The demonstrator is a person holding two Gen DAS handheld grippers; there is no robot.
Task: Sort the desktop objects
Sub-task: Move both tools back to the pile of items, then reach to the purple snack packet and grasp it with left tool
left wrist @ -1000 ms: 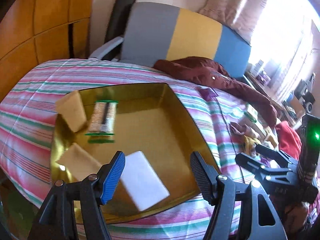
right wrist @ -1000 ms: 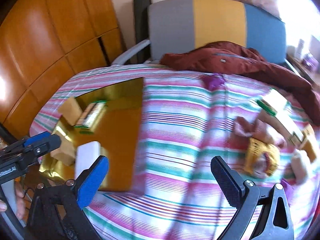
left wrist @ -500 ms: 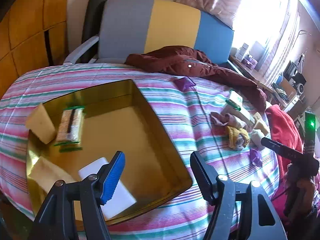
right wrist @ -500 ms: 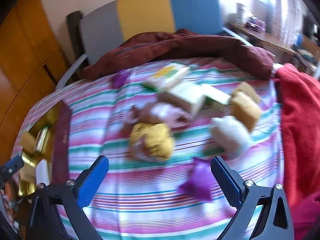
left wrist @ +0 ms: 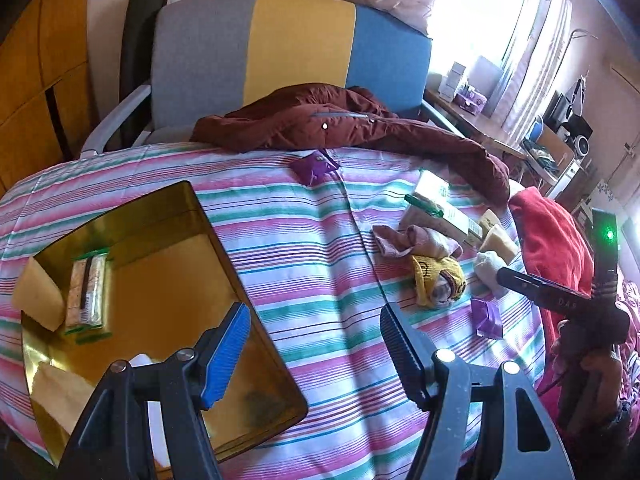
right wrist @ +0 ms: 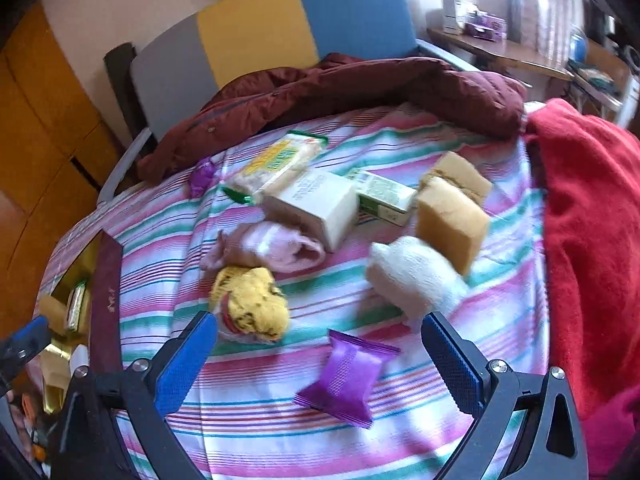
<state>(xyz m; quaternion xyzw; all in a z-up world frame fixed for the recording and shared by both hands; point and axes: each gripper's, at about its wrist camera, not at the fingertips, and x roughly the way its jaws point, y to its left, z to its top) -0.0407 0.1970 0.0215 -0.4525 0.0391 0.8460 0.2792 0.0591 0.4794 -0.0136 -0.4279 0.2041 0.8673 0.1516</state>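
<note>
My left gripper (left wrist: 314, 344) is open and empty above the right edge of a gold tray (left wrist: 224, 240). The tray holds a snack packet (left wrist: 86, 290), yellow sponges (left wrist: 38, 300) and a white block partly hidden by my fingers. My right gripper (right wrist: 320, 356) is open and empty, low over a purple wrapped packet (right wrist: 346, 376) on the striped cloth. Ahead of it lie a yellow knit item (right wrist: 252, 304), a pink sock (right wrist: 268, 248), a white sock (right wrist: 412, 276), a sponge (right wrist: 452, 220), boxes (right wrist: 316, 204) and a snack pack (right wrist: 280, 160).
A dark red jacket (left wrist: 344, 124) lies along the far edge of the table in front of a grey, yellow and blue chair (left wrist: 280, 48). A red cloth (right wrist: 592, 220) covers the right side. Another purple packet (left wrist: 316, 166) lies near the jacket. Wooden cabinets stand at the left.
Both grippers have swung right, away from the tray. The right gripper now faces the pile of loose objects and has come closer to the purple packet. Both stay open.
</note>
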